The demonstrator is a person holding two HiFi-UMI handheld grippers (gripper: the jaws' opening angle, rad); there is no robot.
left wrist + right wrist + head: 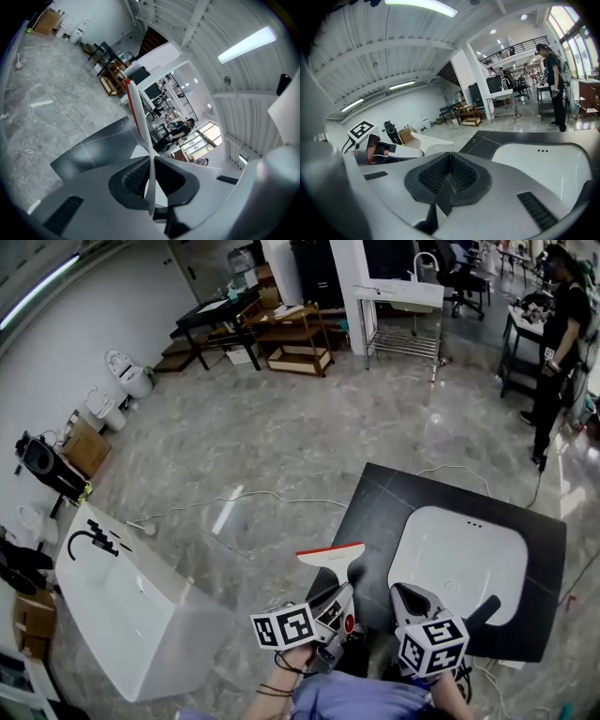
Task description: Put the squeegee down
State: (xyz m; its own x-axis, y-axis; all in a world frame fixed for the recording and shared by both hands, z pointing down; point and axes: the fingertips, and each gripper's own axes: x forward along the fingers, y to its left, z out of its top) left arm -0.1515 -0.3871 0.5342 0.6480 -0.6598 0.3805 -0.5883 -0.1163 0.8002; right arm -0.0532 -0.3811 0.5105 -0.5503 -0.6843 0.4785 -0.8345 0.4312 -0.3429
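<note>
Left of the white basin (459, 559), the bare dark strip of the table (389, 498) is open except at its near end, where the squeegee (333, 556) clamped in the left tool (343, 594) is held over the edge, with the right tool (405, 592) — jaws closed on nothing — just at the basin's near-left corner. Beyond the basin the table's far strip is open, and farther left of it the grey floor (281, 427) is open, crossed by a thin white cable (281, 495) — a white cabinet (131, 615) blocks the way well to the left.
</note>
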